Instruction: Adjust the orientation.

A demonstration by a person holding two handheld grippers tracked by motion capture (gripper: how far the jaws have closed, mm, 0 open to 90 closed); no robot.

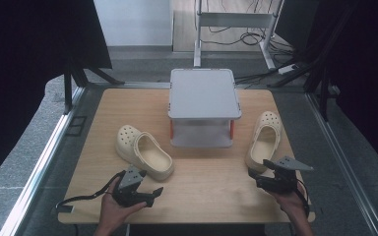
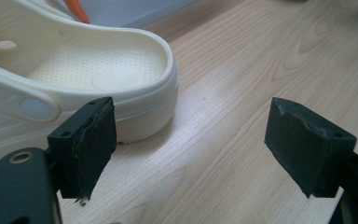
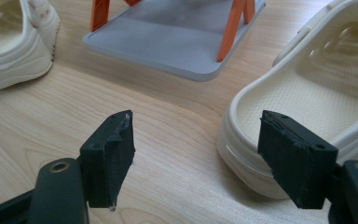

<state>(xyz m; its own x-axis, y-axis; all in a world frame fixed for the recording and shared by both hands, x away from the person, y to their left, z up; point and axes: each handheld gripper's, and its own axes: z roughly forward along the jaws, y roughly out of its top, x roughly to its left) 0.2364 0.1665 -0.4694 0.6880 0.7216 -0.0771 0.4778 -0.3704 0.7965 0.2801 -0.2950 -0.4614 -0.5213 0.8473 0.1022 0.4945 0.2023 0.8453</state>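
- High view: wooden table [image 1: 197,182] with a grey two-tier shelf [image 1: 204,93] at centre-back; orange posts join the upper plate to the lower one.
- Left clog [image 1: 143,151], cream, lies just left of the shelf, toe toward the back-left, heel opening toward the near-right. Vent holes across the toe cap.
- Right clog [image 1: 264,139], same cream colour, lies right of the shelf, toe pointing away, heel toward the person. Both stand sole-down on the table, well apart, with the shelf between them.
- Left gripper [image 1: 152,194] is held in the left hand [image 1: 113,206] at the near edge, just in front of the left clog's heel; a black cable trails off to the left.
- Right gripper [image 1: 253,178] is held in the right hand [image 1: 288,199], grey three-cornered plate on top, tips just beside the right clog's heel.
- Left gripper view: jaws spread wide, nothing between them but bare wood. The left jaw stands in front of the clog's heel rim; whether they touch, cannot tell. Round strap rivet visible on the clog's side.
- Right gripper view: jaws spread wide, empty. The right jaw overlaps the right clog's heel rim in the picture; contact not resolvable. Shelf base and the other clog beyond.
- Writing: no brand, label or lettering legible on clogs, shelf or grippers; the rivet face looks blank at this sharpness.
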